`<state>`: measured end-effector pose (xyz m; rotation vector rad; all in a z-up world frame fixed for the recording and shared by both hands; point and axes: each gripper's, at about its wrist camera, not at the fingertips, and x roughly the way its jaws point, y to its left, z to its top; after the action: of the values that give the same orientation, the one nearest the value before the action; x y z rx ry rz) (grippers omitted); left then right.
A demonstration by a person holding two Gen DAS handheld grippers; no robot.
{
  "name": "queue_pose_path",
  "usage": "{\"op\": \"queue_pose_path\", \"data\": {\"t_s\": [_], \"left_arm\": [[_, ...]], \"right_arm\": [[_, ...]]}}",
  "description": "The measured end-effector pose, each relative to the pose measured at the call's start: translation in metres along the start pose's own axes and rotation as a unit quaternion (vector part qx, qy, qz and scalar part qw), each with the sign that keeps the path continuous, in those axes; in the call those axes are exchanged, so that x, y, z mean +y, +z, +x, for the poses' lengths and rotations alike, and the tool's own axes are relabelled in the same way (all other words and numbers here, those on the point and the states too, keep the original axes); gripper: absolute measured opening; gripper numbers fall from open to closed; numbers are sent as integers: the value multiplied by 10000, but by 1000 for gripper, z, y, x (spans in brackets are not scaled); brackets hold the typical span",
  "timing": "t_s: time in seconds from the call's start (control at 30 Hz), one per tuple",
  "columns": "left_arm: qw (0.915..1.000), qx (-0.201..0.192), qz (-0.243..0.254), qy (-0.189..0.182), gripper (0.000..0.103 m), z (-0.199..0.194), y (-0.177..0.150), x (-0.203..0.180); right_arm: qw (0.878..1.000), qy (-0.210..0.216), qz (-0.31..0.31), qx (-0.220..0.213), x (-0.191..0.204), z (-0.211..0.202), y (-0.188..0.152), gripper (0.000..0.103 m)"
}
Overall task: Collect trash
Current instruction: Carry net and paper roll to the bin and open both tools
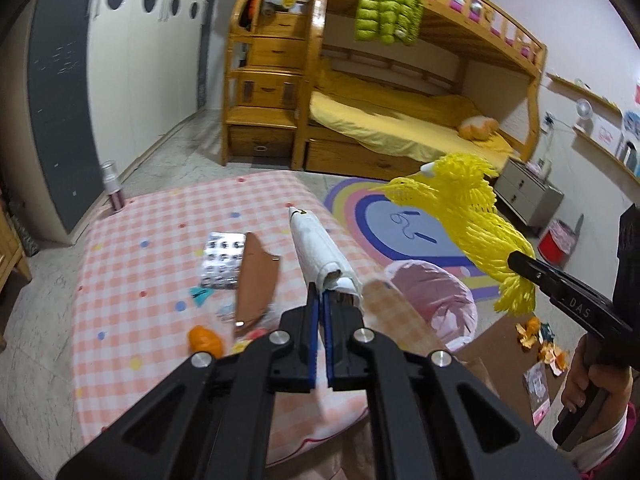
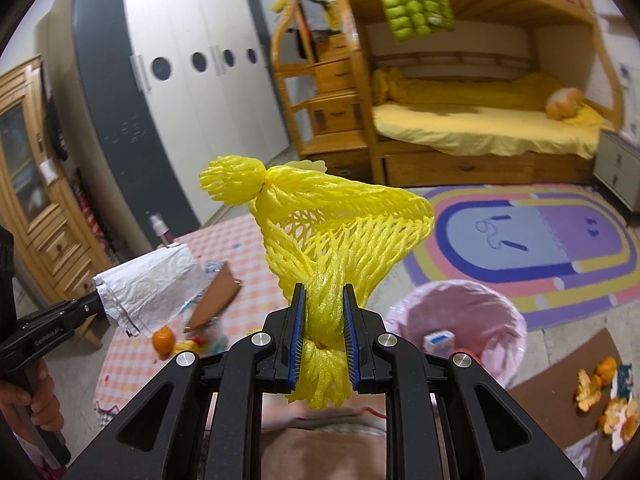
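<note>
My right gripper (image 2: 323,312) clamps the yellow foam net (image 2: 340,224) — bunched, twisted; my left gripper (image 1: 319,304) pinches a crumpled white wrapper (image 1: 320,248).

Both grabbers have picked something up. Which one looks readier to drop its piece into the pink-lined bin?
Probably the right gripper: its yellow foam net hangs just beside the bin. The left gripper holds its white wrapper over the checked mat.
</note>
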<state>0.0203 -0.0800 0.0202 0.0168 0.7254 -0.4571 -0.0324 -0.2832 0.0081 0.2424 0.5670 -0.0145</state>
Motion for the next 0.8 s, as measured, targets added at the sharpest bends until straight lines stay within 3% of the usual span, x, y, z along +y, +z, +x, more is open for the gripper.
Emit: {"op": "queue_pose_path", "data": {"t_s": [0.37,0.8], "left_arm": [[9951,360,713,-586,1,66,12,-77],[9816,1102,1267,-910,1,167,17,-150]], "right_arm": [[9945,-840,626,81,-67,-6,-18,19],[9791,-1454,1256,668,-139,46,-31,19]]}}
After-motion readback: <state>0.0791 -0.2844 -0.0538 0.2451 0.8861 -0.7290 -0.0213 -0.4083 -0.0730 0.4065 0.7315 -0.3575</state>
